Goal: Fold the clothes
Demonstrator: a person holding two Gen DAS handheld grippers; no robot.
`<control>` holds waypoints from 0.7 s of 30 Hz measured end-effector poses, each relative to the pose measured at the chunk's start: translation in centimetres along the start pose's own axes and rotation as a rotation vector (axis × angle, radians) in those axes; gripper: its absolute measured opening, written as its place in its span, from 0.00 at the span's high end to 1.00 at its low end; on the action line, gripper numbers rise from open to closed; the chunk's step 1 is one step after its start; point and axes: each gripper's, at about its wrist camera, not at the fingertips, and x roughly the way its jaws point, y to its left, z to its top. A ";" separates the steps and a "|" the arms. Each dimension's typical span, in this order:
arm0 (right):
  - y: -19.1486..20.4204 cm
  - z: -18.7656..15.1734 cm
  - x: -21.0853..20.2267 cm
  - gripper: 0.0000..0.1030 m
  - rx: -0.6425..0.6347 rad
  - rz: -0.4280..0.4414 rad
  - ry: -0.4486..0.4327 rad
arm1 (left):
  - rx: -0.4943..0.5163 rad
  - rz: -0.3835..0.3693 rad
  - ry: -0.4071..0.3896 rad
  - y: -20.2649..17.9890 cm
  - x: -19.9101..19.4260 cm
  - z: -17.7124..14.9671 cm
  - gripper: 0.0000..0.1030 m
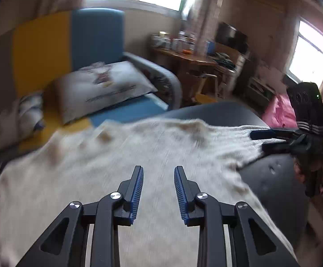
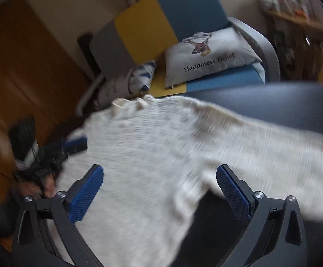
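sweater point(image 2: 161, 146) — cream knit | spread flat, rumpled | on dark surface

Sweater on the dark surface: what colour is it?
Cream-white knit sweater, plain; clearest in the right wrist view.

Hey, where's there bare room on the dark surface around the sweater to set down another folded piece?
The cream sweater covers most of the dark surface. Bare patches: the far strip between the sweater and the blue and yellow sofa, and the near right corner under the sleeve. It's crowded at the sweater's side edges, where the open left gripper and right gripper hover.
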 end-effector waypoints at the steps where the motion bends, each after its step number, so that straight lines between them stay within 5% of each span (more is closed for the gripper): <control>1: -0.6 0.5 0.3 0.09 -0.026 -0.025 0.014 | 0.026 -0.020 0.010 -0.3 1.7 1.1 0.72; 11: -9.5 0.1 3.9 0.10 -0.007 -0.264 0.147 | 0.177 -0.157 0.215 -4.2 15.0 5.5 0.72; 16: -9.5 -0.8 5.1 0.11 -0.109 -0.365 0.176 | 0.131 -0.092 0.205 -4.5 16.4 6.0 0.72; 21: -10.3 -1.2 4.7 0.11 -0.068 -0.378 0.142 | 0.046 -0.015 0.190 -4.1 17.4 6.3 0.74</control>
